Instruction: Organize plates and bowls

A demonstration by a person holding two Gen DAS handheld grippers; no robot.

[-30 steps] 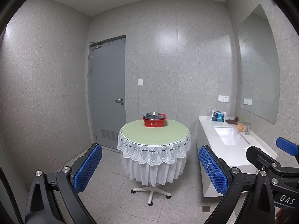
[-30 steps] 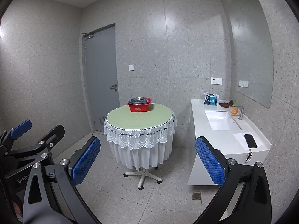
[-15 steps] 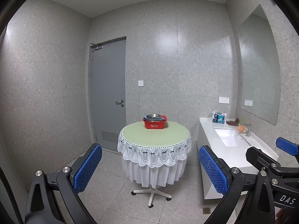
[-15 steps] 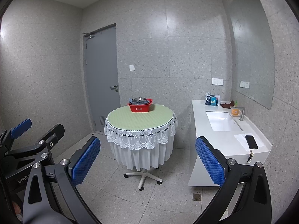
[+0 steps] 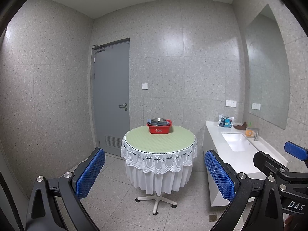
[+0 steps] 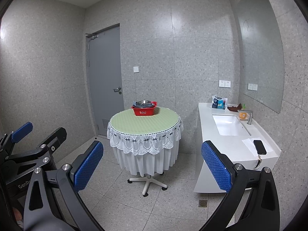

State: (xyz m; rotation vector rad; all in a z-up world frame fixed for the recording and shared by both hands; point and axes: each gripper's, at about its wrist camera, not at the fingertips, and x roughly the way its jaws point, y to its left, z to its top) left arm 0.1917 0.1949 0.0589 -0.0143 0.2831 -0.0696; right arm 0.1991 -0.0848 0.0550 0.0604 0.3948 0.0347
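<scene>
Red basin (image 5: 159, 128) of stacked dishes on the round bench (image 5: 159, 140), both tools released and well short of it.

Basin sits at the far edge of the bench, on the door (image 5: 111, 96) side; a metal bowl (image 5: 158, 119) tops a stack of grey plates (image 5: 167, 123) inside it, count unreadable. Bench has a green top with a white lace skirt and stands on a wheeled star base. Sink counter (image 6: 236, 140) is right of the bench, with a phone (image 6: 259, 147) on paper at its near end. Left tool (image 5: 154, 175): jaws spread wide, nothing between the blue pads, bench framed in the gap. Right tool (image 6: 152, 169): same, spread wide and holding nothing. Both well apart from the basin.
</scene>
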